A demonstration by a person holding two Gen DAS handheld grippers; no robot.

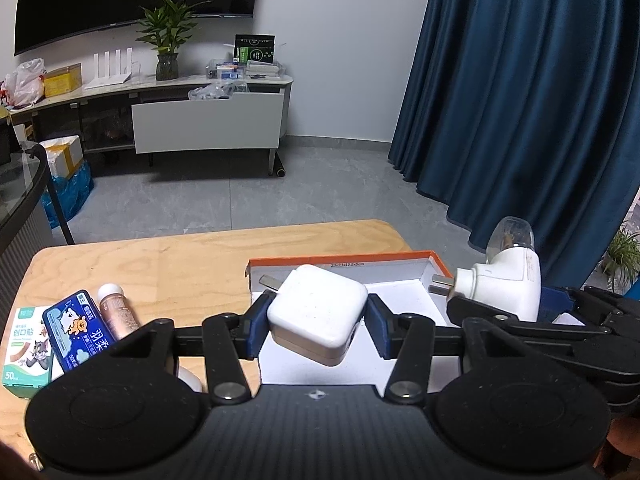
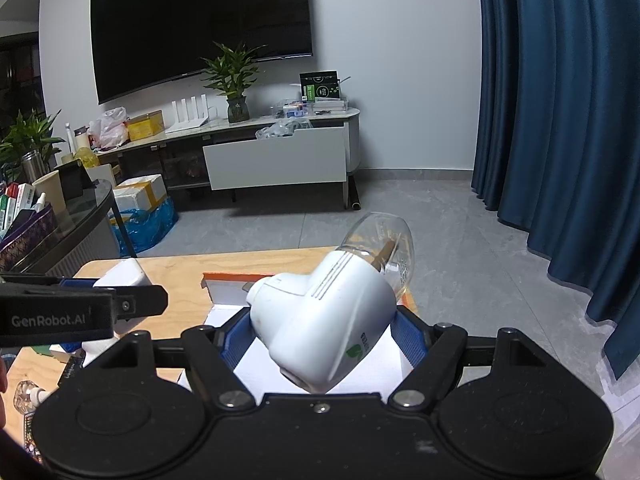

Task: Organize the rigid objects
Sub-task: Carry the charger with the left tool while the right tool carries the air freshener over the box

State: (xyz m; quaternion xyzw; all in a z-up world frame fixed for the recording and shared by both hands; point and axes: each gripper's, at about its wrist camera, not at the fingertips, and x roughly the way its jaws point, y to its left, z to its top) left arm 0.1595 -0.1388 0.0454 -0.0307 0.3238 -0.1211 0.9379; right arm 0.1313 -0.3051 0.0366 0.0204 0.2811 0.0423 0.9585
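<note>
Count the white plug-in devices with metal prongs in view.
2. The square white plastic charger is gripped in the left claw over the orange-rimmed white cardboard box. The white plug-in vaporizer with a clear bottle is gripped in the right claw beside it. Others could be hidden.

The charger [image 1: 318,312] is plain white, the plug-in vaporizer [image 2: 324,332] white with a small green leaf mark (its bottle clear). The box [image 1: 348,264] has an orange rim and white inside; the surface [image 1: 160,264] shows pale wood grain; the curtain [image 1: 520,100] is deep blue.
</note>
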